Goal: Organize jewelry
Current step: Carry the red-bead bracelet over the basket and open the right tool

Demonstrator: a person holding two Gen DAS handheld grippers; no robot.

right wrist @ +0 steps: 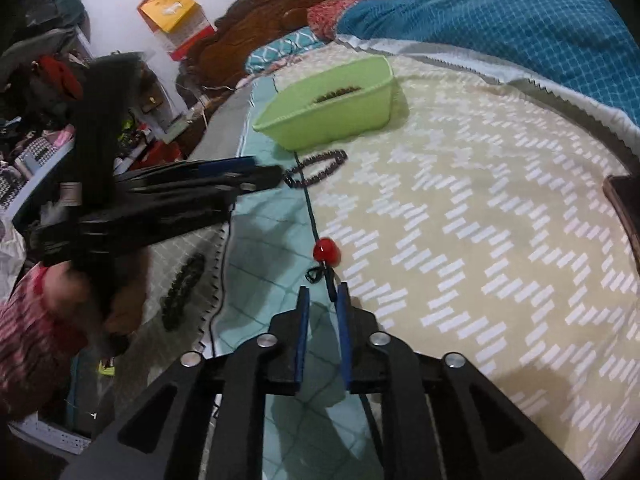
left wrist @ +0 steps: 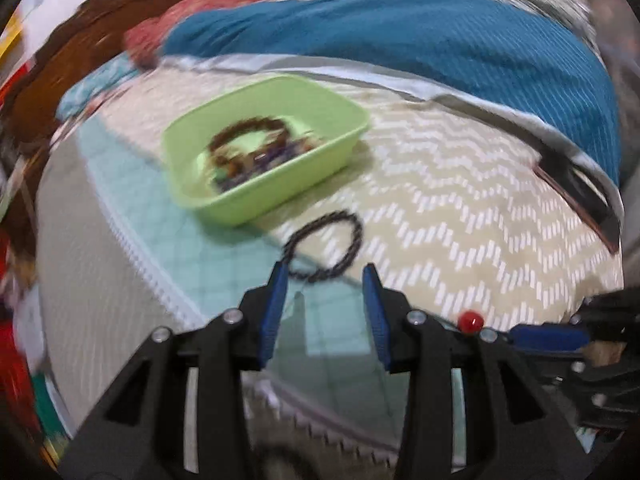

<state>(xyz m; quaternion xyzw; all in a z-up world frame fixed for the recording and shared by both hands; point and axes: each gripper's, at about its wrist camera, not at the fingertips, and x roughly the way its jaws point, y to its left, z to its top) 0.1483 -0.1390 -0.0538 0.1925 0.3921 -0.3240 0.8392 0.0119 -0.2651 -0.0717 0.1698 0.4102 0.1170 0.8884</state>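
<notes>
Jewelry lay spread over the bed (left wrist: 460,200), partly gathered. Nearest, the left tool (left wrist: 326,270) stood half open with nothing between its blue pads, tilted down at the dark beaded bracelet (left wrist: 324,246) just ahead of its tips. The right tool (right wrist: 322,290) stood narrowly parted. The thin cord of the red bead pendant (right wrist: 327,250) ran between its tips, close to one pad and not visibly pinched. A second dark bracelet (right wrist: 184,292) rested on the grey border of the bed, well apart from the rest. Beyond lay the green tray (left wrist: 264,148), already holding a brown beaded bracelet (left wrist: 250,132) and some mixed pieces.

For a sound pick-up, as judged here, each tool would best straddle one strand only, settle lightly onto the sheet without gathering fabric, and close fully before lifting. The bracelet, being limp, would likely hang from the pads, so it should clear the tray wall before release.

No brand, label or lettering could be read. The yellow box (right wrist: 170,6) on the far wall bore only a pale, indistinct mark.
</notes>
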